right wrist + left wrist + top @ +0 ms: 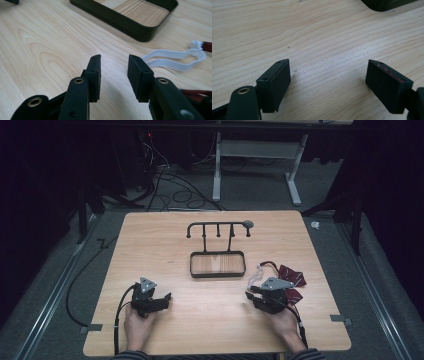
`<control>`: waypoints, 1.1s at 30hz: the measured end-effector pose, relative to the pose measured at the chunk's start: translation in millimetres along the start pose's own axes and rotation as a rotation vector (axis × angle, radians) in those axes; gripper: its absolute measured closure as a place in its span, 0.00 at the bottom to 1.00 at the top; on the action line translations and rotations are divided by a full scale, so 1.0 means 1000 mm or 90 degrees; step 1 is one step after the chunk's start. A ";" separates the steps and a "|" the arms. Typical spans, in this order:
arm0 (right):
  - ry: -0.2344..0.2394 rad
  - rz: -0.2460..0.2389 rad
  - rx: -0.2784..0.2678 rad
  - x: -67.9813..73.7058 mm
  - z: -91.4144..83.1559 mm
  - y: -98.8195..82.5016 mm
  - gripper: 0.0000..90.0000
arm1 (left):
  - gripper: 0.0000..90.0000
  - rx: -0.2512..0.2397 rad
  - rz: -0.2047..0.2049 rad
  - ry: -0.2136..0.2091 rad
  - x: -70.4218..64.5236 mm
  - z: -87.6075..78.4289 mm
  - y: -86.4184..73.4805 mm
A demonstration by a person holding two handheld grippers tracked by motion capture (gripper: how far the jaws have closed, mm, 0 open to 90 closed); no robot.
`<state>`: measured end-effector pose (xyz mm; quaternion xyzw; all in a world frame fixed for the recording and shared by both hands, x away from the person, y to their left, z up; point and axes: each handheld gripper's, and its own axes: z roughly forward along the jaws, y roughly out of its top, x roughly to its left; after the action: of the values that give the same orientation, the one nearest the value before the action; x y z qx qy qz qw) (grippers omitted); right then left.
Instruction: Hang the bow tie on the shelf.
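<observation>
While both my hands rest near the front edge of the table [150, 227], nothing is gripped yet — I judge this to be the very start, before the first reach. My left claw [328, 75] stands wide, its jaws well apart over bare wood. My right claw [114, 72] is narrower, with a clear gap between the jaws and nothing in it.

The thing nearest my right claw is a dark red cloth piece [292, 276] with a white elastic strap [175, 58], lying on the table just beside and beyond that claw; from the right gripper's camera the strap loops close past the right jaw, apart from it. Further in stands a black rack [218, 226] with pegs above a shallow black tray [140, 31], its wooden bottom bare.

My guess is that the cloth piece goes on a peg. The next move calls for turning my right claw toward the strap, setting the jaws on either side of the flat band, and closing gently — it is thin and limp, so a low, level approach matters.
</observation>
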<state>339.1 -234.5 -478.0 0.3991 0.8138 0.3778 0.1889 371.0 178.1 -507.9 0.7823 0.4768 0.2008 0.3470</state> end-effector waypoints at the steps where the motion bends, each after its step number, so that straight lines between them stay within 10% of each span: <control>1: 0.000 0.000 0.000 0.000 0.000 0.000 0.74 | 0.23 0.000 0.000 0.000 0.000 0.000 0.000; 33: -0.085 0.053 0.028 -0.083 -0.010 0.048 0.80 | 0.23 0.000 0.000 0.000 0.000 0.000 0.000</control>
<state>407.7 -285.6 -434.5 0.4606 0.7903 0.3401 0.2181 371.0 178.0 -507.9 0.7823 0.4768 0.2008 0.3470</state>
